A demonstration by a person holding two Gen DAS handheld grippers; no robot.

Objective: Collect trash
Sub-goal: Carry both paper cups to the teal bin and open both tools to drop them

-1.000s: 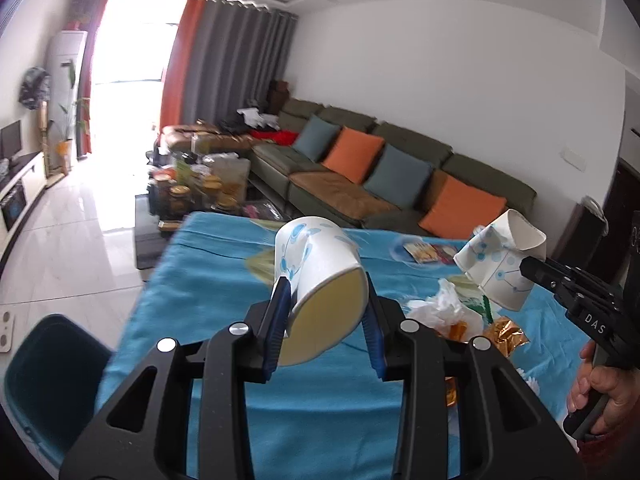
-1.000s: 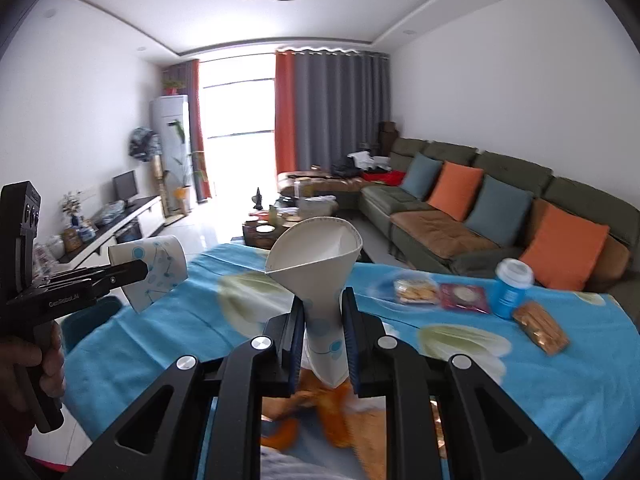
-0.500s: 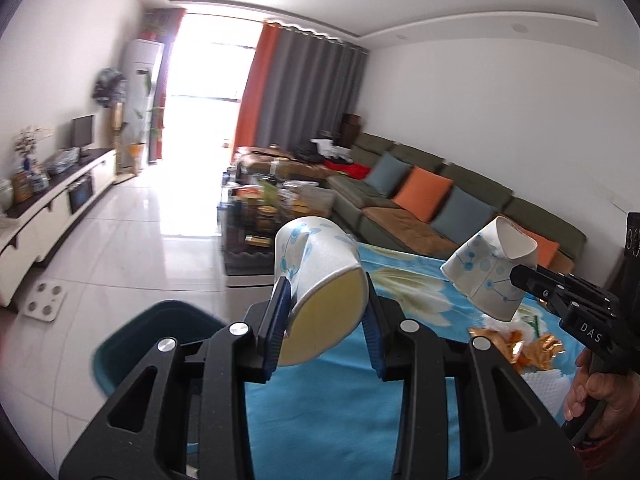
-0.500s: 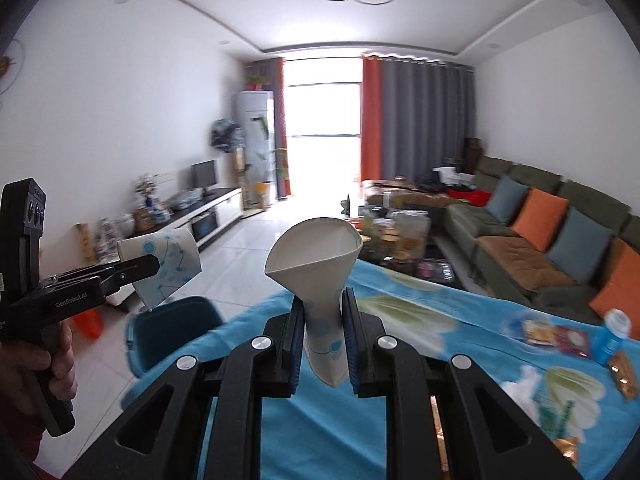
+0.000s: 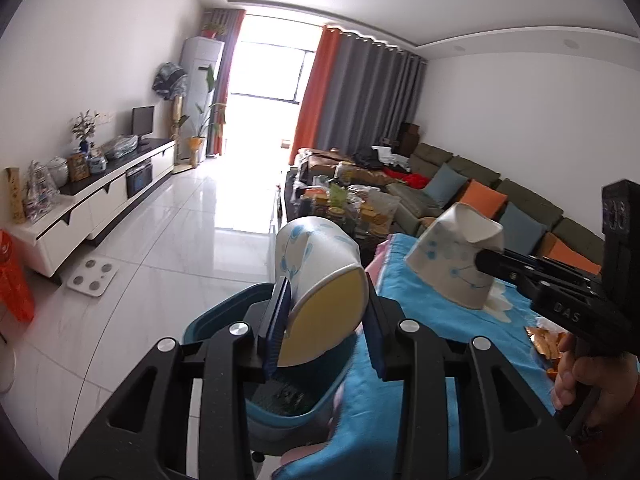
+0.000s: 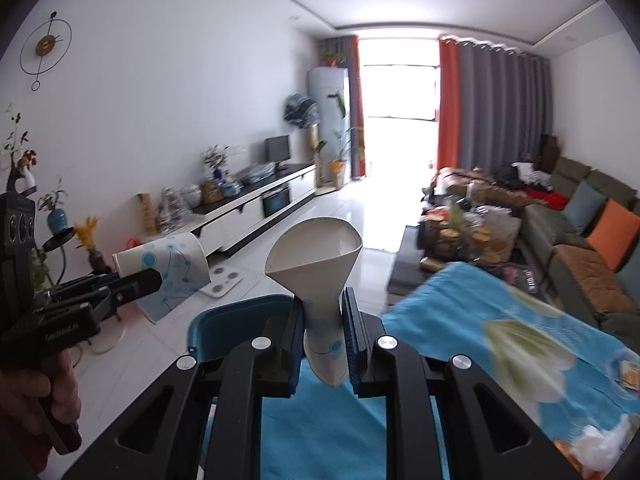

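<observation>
Left gripper [image 5: 326,320] clamping paper cup [image 5: 320,276] by rim; right gripper [image 6: 322,336] squeezing crushed cup [image 6: 320,276] — both light, flimsy, hovering near teal bin [image 6: 240,320].

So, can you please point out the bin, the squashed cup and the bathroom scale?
bin [image 6: 240,312], right wrist view, far rim.
squashed cup [image 6: 324,312], right wrist view, pinched waist between the pads.
bathroom scale [image 5: 93,277], left wrist view, top plate.
</observation>
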